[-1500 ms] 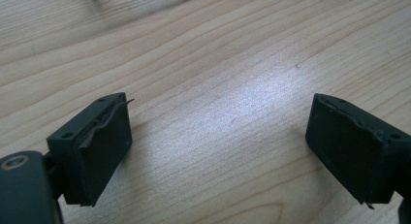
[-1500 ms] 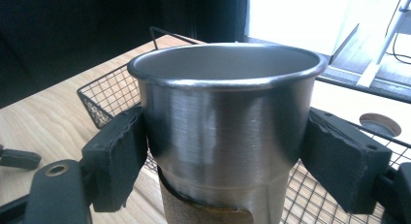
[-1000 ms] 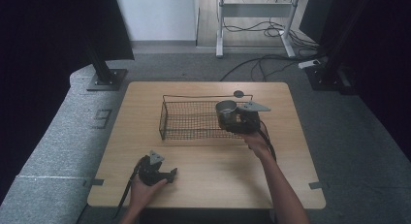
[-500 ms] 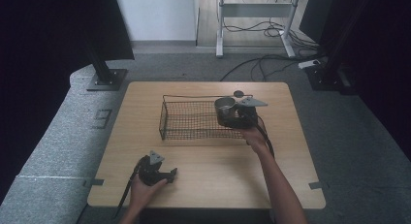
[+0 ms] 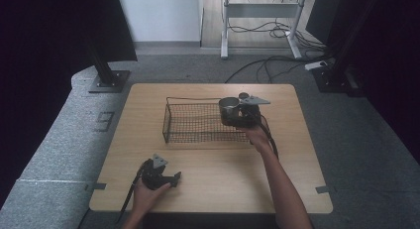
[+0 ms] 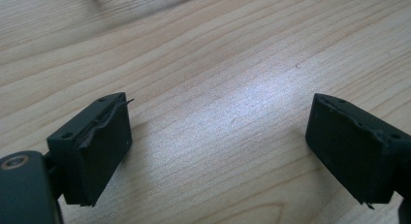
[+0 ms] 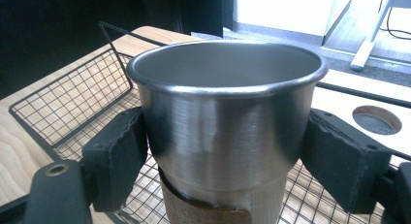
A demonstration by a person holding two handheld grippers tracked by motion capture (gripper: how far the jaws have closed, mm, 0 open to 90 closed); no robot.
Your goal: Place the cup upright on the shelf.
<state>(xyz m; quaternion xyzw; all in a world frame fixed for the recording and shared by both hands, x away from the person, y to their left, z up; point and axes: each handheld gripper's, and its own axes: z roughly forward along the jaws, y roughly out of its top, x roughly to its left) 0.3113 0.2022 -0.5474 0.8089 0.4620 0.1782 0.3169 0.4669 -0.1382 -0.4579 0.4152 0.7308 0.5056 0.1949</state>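
Steel cup (image 7: 225, 122), upright, gripped at its sides betw. both pads of right claw (image 7: 228, 161); jaws about half apart, pressing cup wall, a brown band visible at its lower part. High view: cup (image 5: 229, 110) hangs over the 3 o'clock end of wire basket (image 5: 190, 122), which sits at tabletop (image 5: 297, 154) centre, toward 12 o'clock. Left claw (image 6: 218, 156) rests near the 7 o'clock corner of tabletop, well apart from basket; jaws wide apart, nothing betw. them, bare wood beneath. Round hole in tabletop (image 7: 377, 120) lies just past basket, approx. 2 o'clock from cup in right gripper view.
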